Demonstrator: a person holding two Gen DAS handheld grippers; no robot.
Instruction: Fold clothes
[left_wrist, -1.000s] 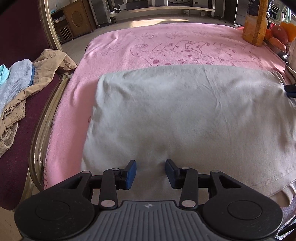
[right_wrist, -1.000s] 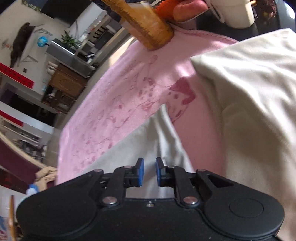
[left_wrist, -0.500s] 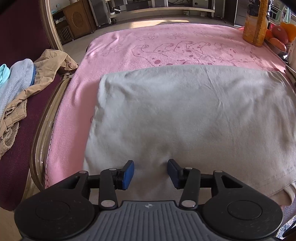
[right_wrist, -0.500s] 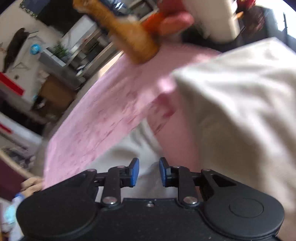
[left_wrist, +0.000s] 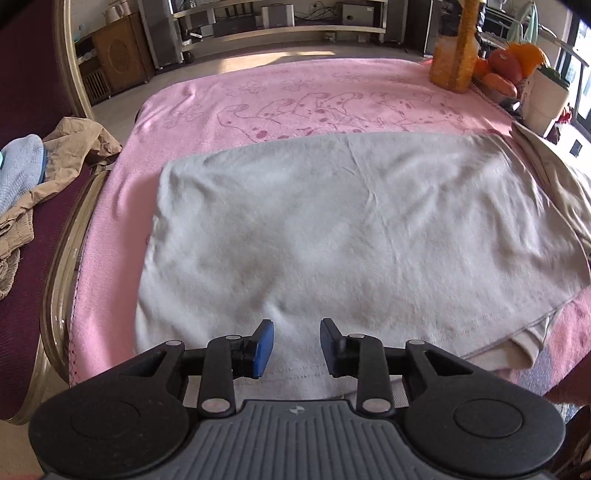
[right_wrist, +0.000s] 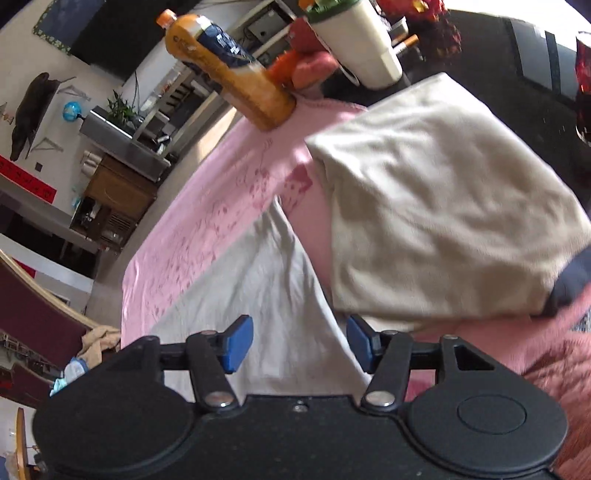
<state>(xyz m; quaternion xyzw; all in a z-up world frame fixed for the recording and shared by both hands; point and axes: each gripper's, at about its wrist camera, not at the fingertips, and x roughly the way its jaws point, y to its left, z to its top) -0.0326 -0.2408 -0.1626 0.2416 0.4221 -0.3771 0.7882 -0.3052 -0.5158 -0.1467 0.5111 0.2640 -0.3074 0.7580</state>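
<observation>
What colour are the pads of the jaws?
Blue pads, clearest in the left wrist view.

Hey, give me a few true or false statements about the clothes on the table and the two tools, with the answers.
1. The grey shirt lies flat on the pink blanket. True.
2. The left tool is clamped on the shirt. False: its jaws stand apart above the hem, having just been closing.
3. A folded beige garment sits to the right of the shirt. True.
4. The orange bottle lies on the grey shirt. False: it stands on the blanket, at the far edge.
5. The right tool is shut. False: it has just been opening, nothing pinched.
</observation>
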